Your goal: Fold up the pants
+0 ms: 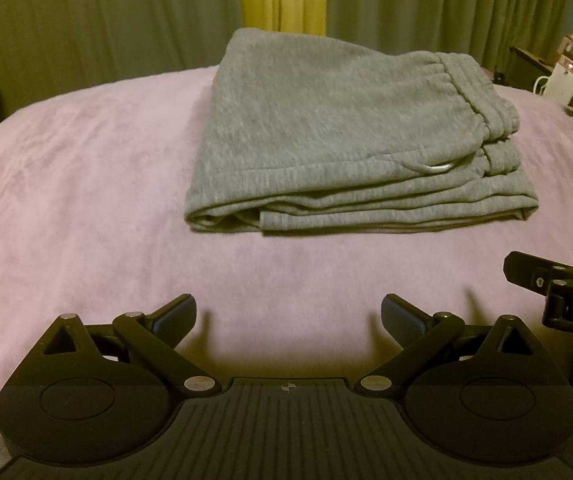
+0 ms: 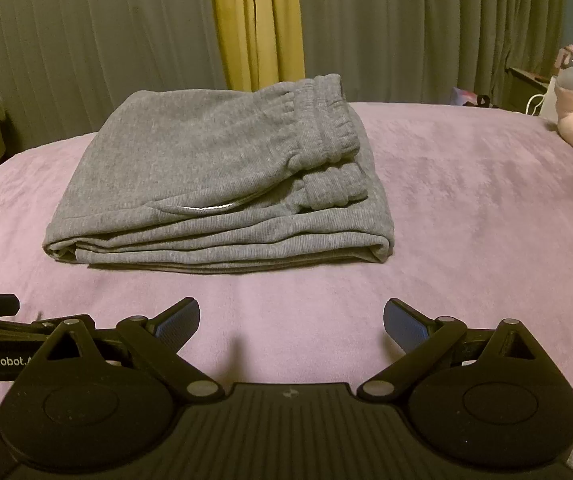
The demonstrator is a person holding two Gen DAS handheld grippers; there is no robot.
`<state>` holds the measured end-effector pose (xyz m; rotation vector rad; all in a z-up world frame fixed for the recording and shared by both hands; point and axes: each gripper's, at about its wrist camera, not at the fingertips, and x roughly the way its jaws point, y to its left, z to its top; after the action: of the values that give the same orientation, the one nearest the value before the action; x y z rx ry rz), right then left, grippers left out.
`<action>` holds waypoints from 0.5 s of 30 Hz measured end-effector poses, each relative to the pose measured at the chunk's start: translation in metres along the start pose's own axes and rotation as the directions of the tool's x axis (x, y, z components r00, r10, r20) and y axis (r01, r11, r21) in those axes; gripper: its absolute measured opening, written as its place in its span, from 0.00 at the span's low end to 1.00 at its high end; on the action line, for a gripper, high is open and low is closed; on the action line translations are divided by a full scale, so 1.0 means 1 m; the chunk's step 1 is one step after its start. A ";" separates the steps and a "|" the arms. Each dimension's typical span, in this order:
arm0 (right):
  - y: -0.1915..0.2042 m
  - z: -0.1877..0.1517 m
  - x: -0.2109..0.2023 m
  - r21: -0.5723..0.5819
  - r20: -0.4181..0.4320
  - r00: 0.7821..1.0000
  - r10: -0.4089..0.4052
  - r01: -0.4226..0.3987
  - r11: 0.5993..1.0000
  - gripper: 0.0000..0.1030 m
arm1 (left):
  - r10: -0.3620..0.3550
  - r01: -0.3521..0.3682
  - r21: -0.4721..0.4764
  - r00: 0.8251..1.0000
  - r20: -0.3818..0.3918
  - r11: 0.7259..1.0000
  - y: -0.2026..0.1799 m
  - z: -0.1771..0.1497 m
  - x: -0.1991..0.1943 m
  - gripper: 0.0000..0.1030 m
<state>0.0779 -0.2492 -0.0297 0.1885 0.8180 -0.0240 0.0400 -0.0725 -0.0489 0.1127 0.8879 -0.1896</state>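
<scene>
Grey-green pleated curtains (image 2: 86,40) with a yellow strip hang behind a bed spread with a soft lilac plush blanket (image 1: 66,200). The folded grey fleece pants (image 1: 338,132) lie on it, elastic waistband on top toward three o'clock. At six o'clock, clear of the cloth, the black left gripper (image 1: 288,316) and black right gripper (image 2: 291,320) each hold blue-padded fingers spread wide, empty.

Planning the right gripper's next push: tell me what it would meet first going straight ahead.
Probably the near folded edge of the gray pants, after bare pink blanket. The open right gripper points slightly right of their middle; height is unclear.
</scene>
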 end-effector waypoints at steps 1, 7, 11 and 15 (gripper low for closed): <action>0.000 0.000 0.000 -0.001 -0.001 1.000 -0.001 0.001 1.000 0.96 | 0.000 0.000 0.001 1.000 0.000 1.000 0.000 0.000 0.000 0.99; 0.001 0.000 0.001 0.004 -0.001 1.000 -0.004 0.004 1.000 0.96 | 0.002 -0.002 0.003 1.000 -0.004 1.000 0.000 0.000 0.001 0.99; 0.001 0.000 0.001 0.004 -0.002 1.000 -0.004 0.004 1.000 0.96 | 0.002 -0.002 0.003 1.000 -0.004 1.000 0.000 -0.001 0.001 0.99; 0.002 0.000 0.001 0.003 -0.002 1.000 -0.005 0.005 1.000 0.96 | 0.001 -0.001 -0.002 1.000 -0.007 1.000 0.001 -0.001 0.001 0.99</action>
<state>0.0786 -0.2475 -0.0301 0.1890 0.8206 -0.0298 0.0403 -0.0718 -0.0506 0.1121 0.8947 -0.1879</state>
